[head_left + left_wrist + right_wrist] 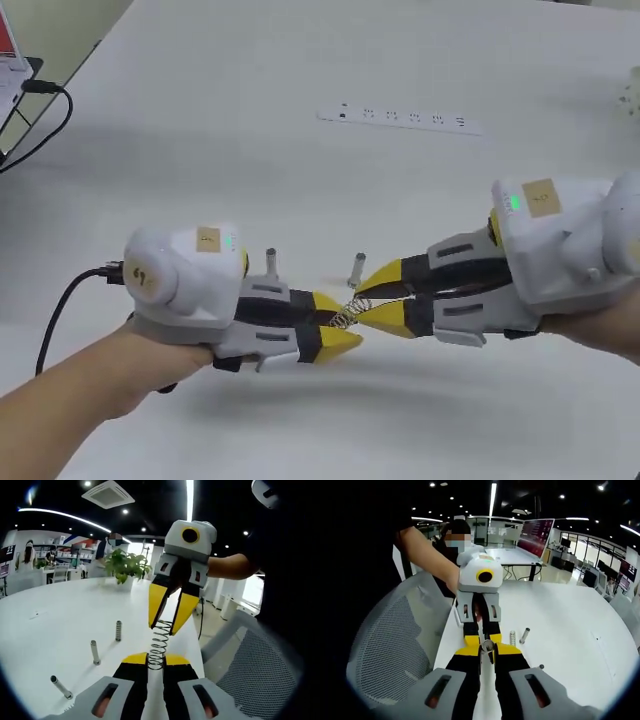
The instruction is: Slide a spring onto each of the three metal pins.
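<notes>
Left gripper (156,661) is squeezed tight on one end of the spring (159,645). Right gripper (164,629) pinches the other end. So the spring is held between the two noses, up in the air above the white table (45,615). It touches no pin.

I think two claws hold it because a spring is small and wobbly. With both ends held it cannot flop or roll away. One claw can also get a better grip before the other lets go. One end must be left open, or it cannot go over the top of a pin.

Three pins sit on the table near the grippers. The far pin (118,630) has a coil around it, so that one looks done. The middle pin (94,651) and the near pin (60,686) are bare. About one part in three seems finished.

Next, I guess, one gripper should let go. The other should carry the spring over a bare pin, hold it straight up and down, and lower it. If the spring tilts, it may catch on the pin's tip or ping away.
</notes>
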`<state>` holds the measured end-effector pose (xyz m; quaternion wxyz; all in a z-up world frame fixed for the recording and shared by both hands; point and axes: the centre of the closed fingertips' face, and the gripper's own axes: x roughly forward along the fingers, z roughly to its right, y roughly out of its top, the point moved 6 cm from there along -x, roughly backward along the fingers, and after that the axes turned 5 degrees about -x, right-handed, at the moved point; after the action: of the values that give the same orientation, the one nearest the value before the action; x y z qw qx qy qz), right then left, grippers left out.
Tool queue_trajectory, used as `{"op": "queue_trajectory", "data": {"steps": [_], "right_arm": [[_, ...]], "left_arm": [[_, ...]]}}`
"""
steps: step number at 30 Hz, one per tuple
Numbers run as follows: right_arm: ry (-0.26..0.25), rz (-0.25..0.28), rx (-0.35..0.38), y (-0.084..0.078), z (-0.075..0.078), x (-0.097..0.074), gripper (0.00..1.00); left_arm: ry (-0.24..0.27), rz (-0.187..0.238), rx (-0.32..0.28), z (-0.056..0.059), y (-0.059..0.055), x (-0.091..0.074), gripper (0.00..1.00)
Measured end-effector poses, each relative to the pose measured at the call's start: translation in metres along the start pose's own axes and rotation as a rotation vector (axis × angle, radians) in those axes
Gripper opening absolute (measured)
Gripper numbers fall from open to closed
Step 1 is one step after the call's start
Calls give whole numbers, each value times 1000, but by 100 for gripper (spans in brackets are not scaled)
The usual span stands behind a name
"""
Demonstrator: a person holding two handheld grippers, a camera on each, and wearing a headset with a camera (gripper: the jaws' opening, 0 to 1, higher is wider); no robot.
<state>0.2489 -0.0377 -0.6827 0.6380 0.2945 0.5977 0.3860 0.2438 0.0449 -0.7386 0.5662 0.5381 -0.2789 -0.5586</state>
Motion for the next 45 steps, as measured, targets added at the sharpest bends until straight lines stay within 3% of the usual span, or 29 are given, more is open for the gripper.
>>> {"op": "queue_trajectory", "data": {"steps": [5, 9, 23, 45], "right_arm": [[-13, 11, 13, 1, 1, 0, 7], [-22, 53, 58, 5, 2, 0, 8], [-32, 69, 31, 7, -1, 7, 8], [-45, 72, 34, 12, -3, 6, 8]], "left_arm": [[5, 0, 2, -1, 1, 0, 2], [0, 9, -1, 0, 4, 2, 2], [-6, -11, 8, 1, 1, 2, 3], [7, -9, -2, 3, 5, 2, 3]]}}
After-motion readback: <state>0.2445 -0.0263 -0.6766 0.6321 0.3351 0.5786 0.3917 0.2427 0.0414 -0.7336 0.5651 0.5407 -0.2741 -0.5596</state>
